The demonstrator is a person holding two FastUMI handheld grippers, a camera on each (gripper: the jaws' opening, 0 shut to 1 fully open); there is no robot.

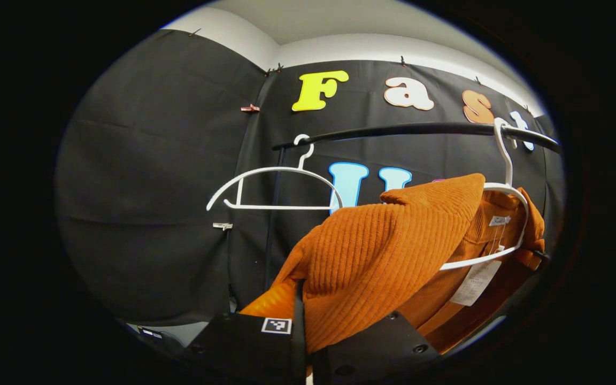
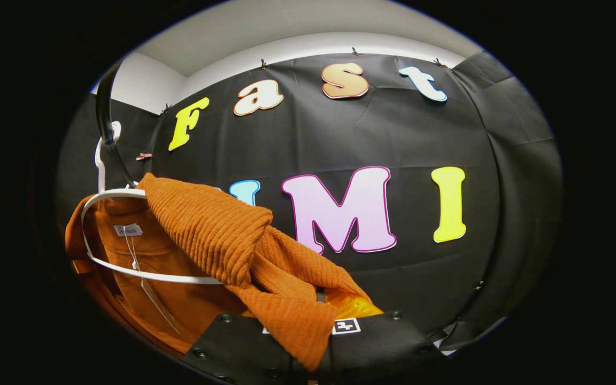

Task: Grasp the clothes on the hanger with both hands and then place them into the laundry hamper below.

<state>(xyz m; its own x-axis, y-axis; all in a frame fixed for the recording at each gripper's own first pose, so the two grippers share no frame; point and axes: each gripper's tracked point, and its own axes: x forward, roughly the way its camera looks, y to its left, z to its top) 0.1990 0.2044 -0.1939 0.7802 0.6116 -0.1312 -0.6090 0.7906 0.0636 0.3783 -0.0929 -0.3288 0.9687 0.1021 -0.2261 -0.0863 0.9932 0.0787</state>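
An orange ribbed knit garment (image 1: pixel 388 251) hangs on a white hanger (image 1: pixel 508 224) from a black rail (image 1: pixel 420 129). My left gripper (image 1: pixel 303 326) is shut on one side of the knit, which is stretched from the hanger down to its black fingers. In the right gripper view the same orange garment (image 2: pixel 206 224) drapes over the white hanger (image 2: pixel 126 267), and my right gripper (image 2: pixel 316 334) is shut on its other side, cloth bunched between the fingers. A paper tag (image 1: pixel 476 283) dangles from the collar. The hamper is out of sight.
A second white hanger (image 1: pixel 276 187), bare, hangs on the rail to the left of the garment. The rail's upright post (image 1: pixel 273 224) runs down behind it. Black cloth walls close in behind and on both sides.
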